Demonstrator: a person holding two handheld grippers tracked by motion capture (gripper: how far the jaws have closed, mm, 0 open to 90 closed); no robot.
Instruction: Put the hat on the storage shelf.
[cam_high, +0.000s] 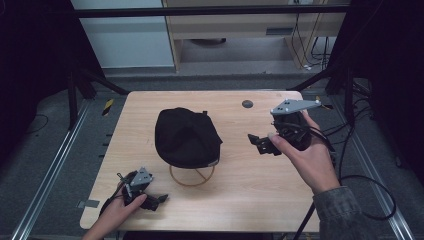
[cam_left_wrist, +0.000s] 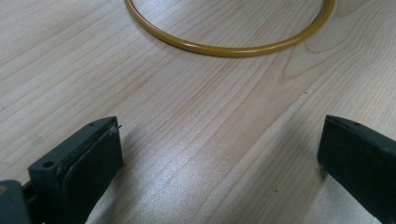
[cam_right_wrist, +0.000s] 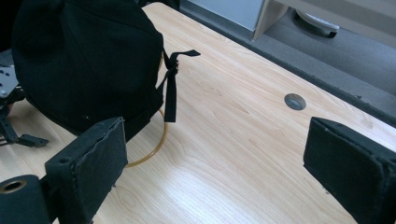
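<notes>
Soft black fabric cap over thin yellow ring; pale woodgrain table

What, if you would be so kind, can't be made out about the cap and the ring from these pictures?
- Yellow ring: its far part is hidden under the black cap in the high view.
- The same ring in the left gripper view: its far arc is cut off by the top edge.
- The cap's logo or markings: too dark and small.
- The ring's inner spokes: too faint to count.

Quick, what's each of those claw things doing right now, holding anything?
Left gripper: open, empty.
Right gripper: open, empty.
</notes>
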